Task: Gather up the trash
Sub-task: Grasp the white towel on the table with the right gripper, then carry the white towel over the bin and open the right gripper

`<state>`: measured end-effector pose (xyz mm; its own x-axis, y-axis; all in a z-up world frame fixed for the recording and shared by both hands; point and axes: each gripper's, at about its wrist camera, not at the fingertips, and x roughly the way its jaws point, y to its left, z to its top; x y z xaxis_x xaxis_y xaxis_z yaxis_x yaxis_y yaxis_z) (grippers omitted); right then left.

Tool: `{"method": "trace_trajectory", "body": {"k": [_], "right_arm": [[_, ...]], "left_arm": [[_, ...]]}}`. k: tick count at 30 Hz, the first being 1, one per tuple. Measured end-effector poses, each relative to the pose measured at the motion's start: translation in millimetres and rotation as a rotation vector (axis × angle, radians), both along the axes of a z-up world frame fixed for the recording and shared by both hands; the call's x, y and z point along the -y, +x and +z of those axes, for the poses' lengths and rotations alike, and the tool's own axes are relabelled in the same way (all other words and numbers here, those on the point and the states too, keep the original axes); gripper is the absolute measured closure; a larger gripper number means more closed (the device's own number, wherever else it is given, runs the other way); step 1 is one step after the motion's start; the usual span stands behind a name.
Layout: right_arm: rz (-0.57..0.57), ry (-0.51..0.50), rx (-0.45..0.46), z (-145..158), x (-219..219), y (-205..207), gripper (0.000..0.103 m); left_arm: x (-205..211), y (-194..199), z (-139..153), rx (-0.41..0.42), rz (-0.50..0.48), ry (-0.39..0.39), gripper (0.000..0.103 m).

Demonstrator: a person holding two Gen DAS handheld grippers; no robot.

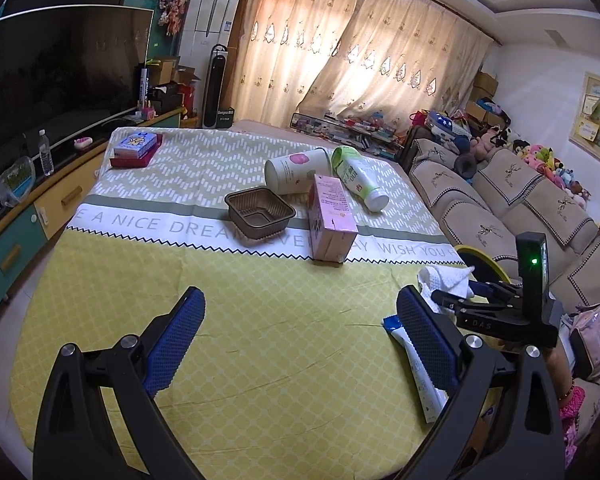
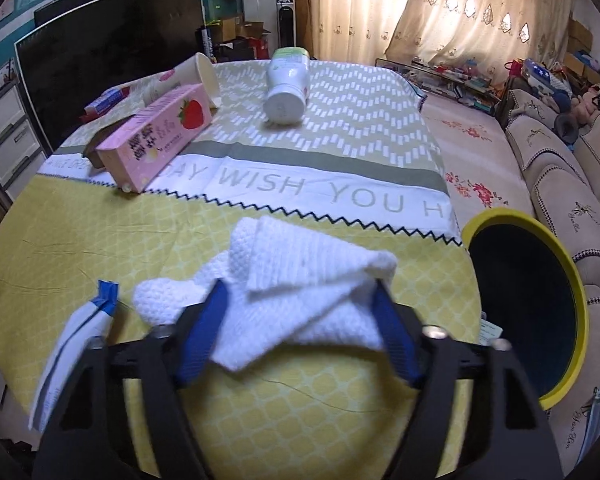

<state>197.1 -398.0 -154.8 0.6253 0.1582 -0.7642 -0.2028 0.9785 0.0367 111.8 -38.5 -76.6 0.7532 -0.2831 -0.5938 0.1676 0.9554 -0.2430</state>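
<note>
The crumpled white paper towel (image 2: 300, 280) is pinched between the fingers of the right gripper (image 2: 300, 332), above the yellow-patterned desk cloth (image 2: 260, 400). It should be kept clamped until carried fully over the yellow-rimmed dark bin (image 2: 580, 300) just beside the desk — then released. The left gripper (image 1: 300, 344) is held wide open, empty.

Daylight glows warm through the drawn curtains (image 1: 364, 52) at the back, blowing out in bright patches. The rest of the room sits dimmer, with soft shadows across the tablecloth (image 1: 228, 320). Both fisheye views bend hard at the rims, black corners all round. The white tissue (image 2: 296, 292) up close is blurred.
</note>
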Motion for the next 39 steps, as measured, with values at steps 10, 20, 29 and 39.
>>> {"method": "trace_trajectory", "body": {"k": [10,20,29,39], "right_arm": [[0.038,0.035,0.021,6,-7,-11,0.092],[-0.011,0.074,0.135,44,21,-43,0.092],[-0.226,0.066,0.183,52,102,-49,0.091],[-0.395,-0.010,0.102,20,172,-13,0.086]], "left_arm": [[0,0,-3,-0.004,0.005,0.001,0.008],[5,2,-8,-0.017,-0.006,0.008,0.008],[21,7,-10,-0.029,-0.034,0.031,0.008],[45,15,-12,-0.044,-0.075,0.061,0.008]]}}
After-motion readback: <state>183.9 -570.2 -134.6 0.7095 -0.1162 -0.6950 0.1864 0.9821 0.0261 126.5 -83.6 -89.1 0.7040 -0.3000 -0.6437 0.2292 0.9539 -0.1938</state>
